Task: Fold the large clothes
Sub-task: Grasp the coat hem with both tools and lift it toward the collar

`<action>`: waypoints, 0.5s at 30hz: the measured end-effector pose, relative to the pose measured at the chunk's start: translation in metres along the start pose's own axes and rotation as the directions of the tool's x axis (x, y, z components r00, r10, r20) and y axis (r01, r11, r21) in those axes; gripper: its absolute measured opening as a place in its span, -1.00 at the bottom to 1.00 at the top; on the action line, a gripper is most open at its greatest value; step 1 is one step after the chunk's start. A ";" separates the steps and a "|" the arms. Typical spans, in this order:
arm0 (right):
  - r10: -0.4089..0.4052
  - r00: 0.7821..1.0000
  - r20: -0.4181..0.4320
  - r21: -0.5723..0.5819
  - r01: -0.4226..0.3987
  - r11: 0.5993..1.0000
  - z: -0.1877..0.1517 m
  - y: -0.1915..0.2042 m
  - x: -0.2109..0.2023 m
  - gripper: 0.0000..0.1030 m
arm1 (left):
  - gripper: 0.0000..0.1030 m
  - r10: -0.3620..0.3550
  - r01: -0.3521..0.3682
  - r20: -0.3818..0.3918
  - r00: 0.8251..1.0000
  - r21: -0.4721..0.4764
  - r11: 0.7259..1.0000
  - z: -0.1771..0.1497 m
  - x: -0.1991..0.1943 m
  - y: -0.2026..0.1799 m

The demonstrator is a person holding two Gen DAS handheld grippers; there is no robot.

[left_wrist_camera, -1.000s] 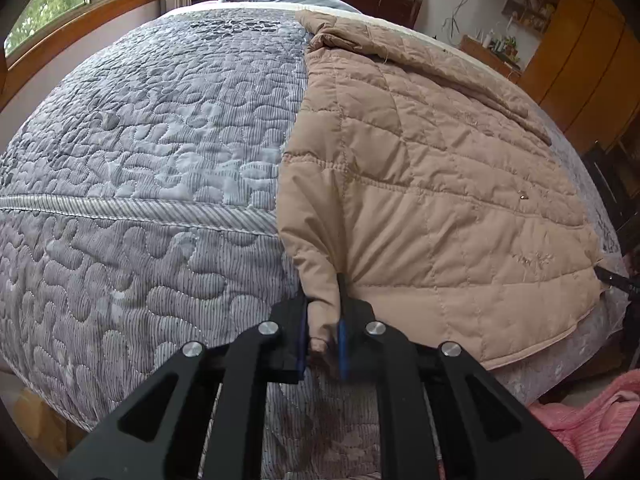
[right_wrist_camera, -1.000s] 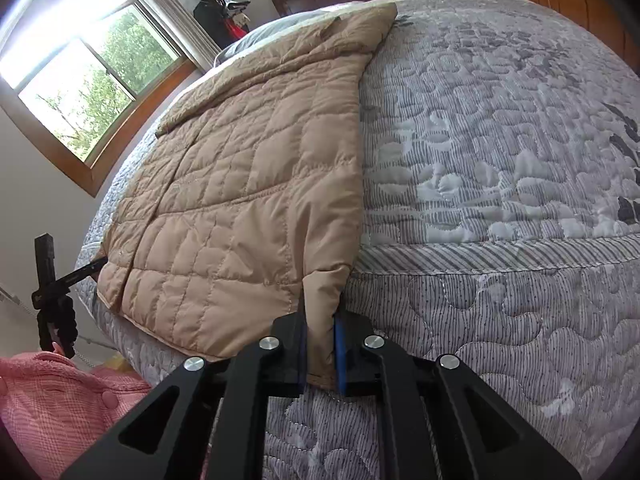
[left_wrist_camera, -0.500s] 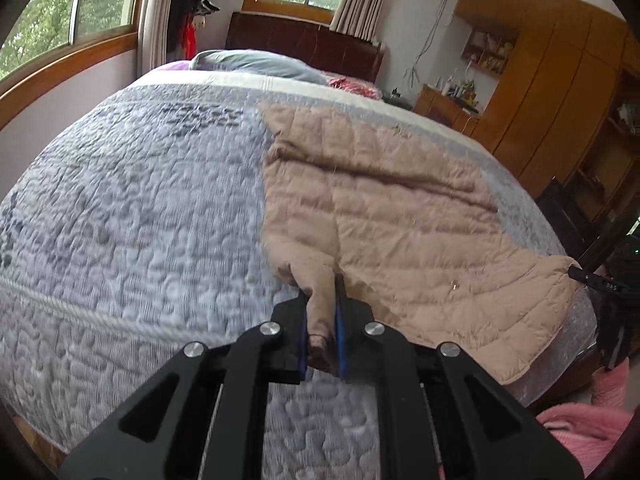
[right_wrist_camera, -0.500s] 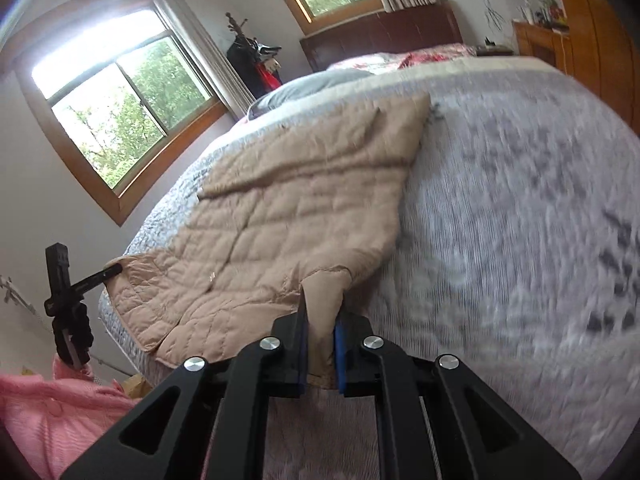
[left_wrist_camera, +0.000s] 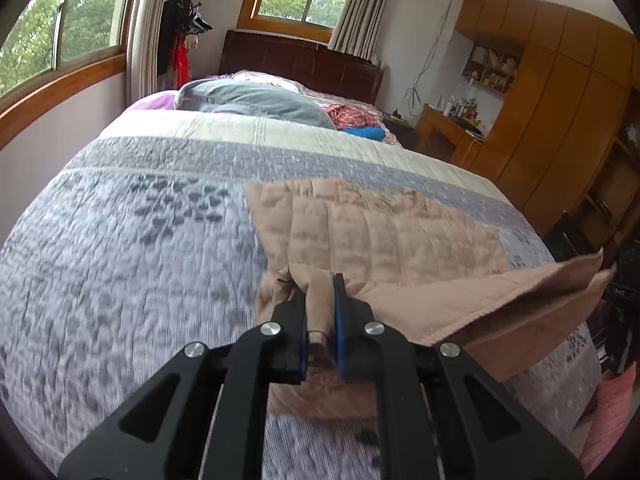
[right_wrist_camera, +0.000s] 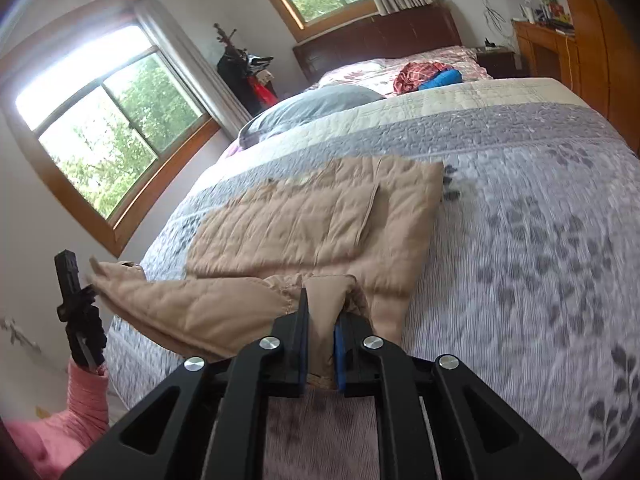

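Tan quilted fabric fills the middle of both my views: the coat point(left_wrist_camera: 384, 236) lies on the grey patterned bedspread point(left_wrist_camera: 120, 264), its far part flat on the bed in the centre of the frame. My left gripper point(left_wrist_camera: 320, 316), at lower centre of the left view, is clamped on a bunched fold of the coat's near edge, the cloth pinched between the blue pads. From there the lifted edge runs to the right side of that frame, raised off the bedspread and showing its smooth underside.

My right gripper point(right_wrist_camera: 320, 320), at lower centre of the right view, is likewise clenched on a fold of the coat point(right_wrist_camera: 312, 216), with cloth standing up between its fingers. In this view the raised edge stretches toward the lower left, where my other tool shows as a dark shape at the frame's left edge.

A grey pillow point(left_wrist_camera: 256, 100) sits in the upper middle of the left view, in front of the dark headboard point(left_wrist_camera: 300, 64). A wooden wardrobe point(left_wrist_camera: 560, 112) fills the upper right.
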State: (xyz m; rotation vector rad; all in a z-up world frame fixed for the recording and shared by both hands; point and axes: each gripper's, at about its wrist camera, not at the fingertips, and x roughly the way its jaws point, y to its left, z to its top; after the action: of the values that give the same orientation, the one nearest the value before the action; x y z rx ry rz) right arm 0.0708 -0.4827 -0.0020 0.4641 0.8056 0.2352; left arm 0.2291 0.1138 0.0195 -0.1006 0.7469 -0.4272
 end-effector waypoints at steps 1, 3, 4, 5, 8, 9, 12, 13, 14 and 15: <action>0.001 1.000 -0.001 0.008 -0.001 1.000 0.008 -0.002 0.004 -0.81 | -0.83 0.008 -0.008 0.005 1.000 0.005 1.000 0.008 0.006 0.000; -0.001 1.000 -0.001 0.025 0.001 1.000 0.027 -0.009 0.014 -0.81 | -0.83 0.019 -0.019 0.007 1.000 -0.005 1.000 0.029 0.027 0.003; -0.003 1.000 -0.005 0.039 0.003 0.999 0.038 -0.013 0.021 -0.81 | -0.83 0.018 -0.018 0.002 1.000 -0.013 1.000 0.036 0.035 0.006; -0.008 1.000 -0.010 0.049 0.008 0.999 0.048 -0.017 0.029 -0.81 | -0.83 0.019 -0.019 -0.002 1.000 -0.026 0.999 0.046 0.045 0.009; -0.027 0.999 -0.026 0.073 0.029 0.997 0.071 -0.030 0.050 -0.81 | -0.83 0.028 -0.028 -0.016 0.999 -0.044 0.999 0.069 0.074 0.017; -0.028 0.999 -0.037 0.087 0.031 0.996 0.081 -0.036 0.059 -0.81 | -0.84 0.025 -0.027 -0.026 0.999 -0.051 0.998 0.075 0.085 0.019; -0.033 0.998 -0.058 0.108 0.039 0.993 0.098 -0.047 0.079 -0.81 | -0.84 0.037 -0.040 -0.054 0.998 -0.062 0.997 0.086 0.113 0.025; -0.036 0.997 -0.067 0.116 0.044 0.992 0.105 -0.051 0.088 -0.81 | -0.84 0.043 -0.047 -0.063 0.997 -0.061 0.997 0.090 0.122 0.027; -0.040 0.996 -0.077 0.122 0.049 0.991 0.110 -0.054 0.097 -0.81 | -0.84 0.049 -0.054 -0.075 0.996 -0.067 0.996 0.094 0.133 0.028; -0.043 0.995 -0.086 0.130 0.054 0.990 0.116 -0.058 0.105 -0.81 | -0.84 0.052 -0.058 -0.089 0.995 -0.075 0.995 0.097 0.144 0.031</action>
State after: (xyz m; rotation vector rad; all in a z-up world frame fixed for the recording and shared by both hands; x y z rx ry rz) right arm 0.2285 -0.5299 -0.0277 0.5612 0.9168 0.1570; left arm 0.3989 0.0768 -0.0086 -0.1348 0.8505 -0.3517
